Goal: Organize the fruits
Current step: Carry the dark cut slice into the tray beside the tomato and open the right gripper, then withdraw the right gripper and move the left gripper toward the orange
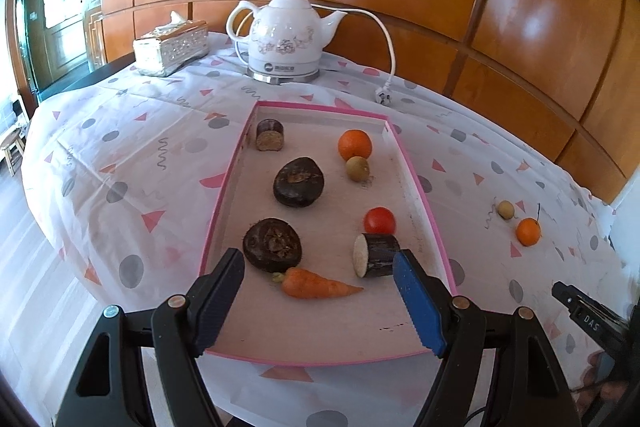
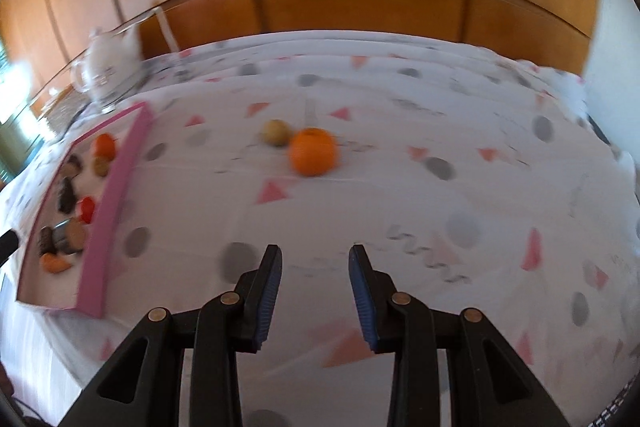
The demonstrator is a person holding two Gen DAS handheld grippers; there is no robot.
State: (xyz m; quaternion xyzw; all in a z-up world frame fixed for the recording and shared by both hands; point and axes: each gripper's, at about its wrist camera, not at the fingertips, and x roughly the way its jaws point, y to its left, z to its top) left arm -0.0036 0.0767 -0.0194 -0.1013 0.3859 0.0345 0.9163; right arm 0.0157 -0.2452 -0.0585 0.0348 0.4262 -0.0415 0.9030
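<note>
A pink-rimmed tray [image 1: 228,183] holds an orange [image 1: 354,144], a small tan fruit [image 1: 357,168], a red tomato [image 1: 379,220], a carrot [image 1: 316,283], two dark round water chestnuts [image 1: 298,182] and two dark cut cylinders [image 1: 376,254]. My left gripper [image 1: 318,263] is open and empty above the tray's near end, around the carrot. On the cloth to the right lie a second orange [image 2: 313,151] and a tan fruit [image 2: 276,132]. My right gripper [image 2: 315,255] is open and empty, short of them. The tray also shows in the right wrist view [image 2: 116,195].
A white electric kettle [image 1: 286,35] with cord and plug [image 1: 384,95] and a tissue box [image 1: 172,47] stand at the back of the table. A wood-panelled wall rises behind. The patterned cloth [image 2: 440,187] covers the table. The right wrist view is blurred.
</note>
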